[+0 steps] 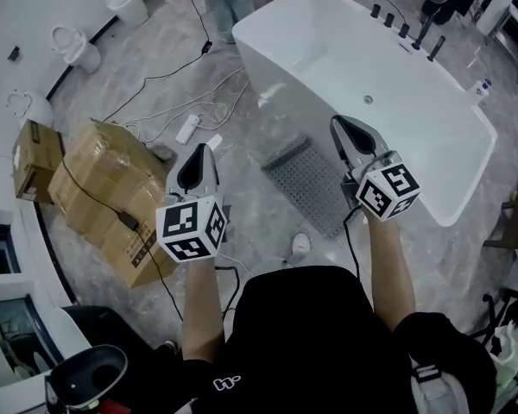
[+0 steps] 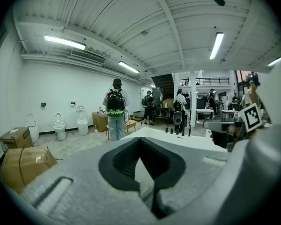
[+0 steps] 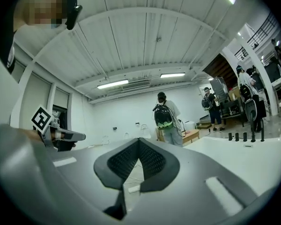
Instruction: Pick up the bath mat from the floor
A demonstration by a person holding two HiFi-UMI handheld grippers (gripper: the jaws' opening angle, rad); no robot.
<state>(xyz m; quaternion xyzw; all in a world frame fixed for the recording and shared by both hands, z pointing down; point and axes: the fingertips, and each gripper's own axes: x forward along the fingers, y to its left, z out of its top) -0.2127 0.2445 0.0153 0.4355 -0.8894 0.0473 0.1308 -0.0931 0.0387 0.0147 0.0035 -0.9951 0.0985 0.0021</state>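
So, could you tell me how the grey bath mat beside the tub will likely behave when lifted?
The bath mat looks thin and lies flat, so it will probably droop if lifted by one edge. Its dotted surface suggests rubber, so it is likely light and grippy rather than slippery.

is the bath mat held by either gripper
No, the grey bath mat lies flat on the floor beside the bathtub, while the left gripper and right gripper are both shut on nothing.

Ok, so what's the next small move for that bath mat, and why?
Probably lower the right gripper toward the bath mat and open its jaws: it and the left gripper are shut, empty, held above the mat on the floor.
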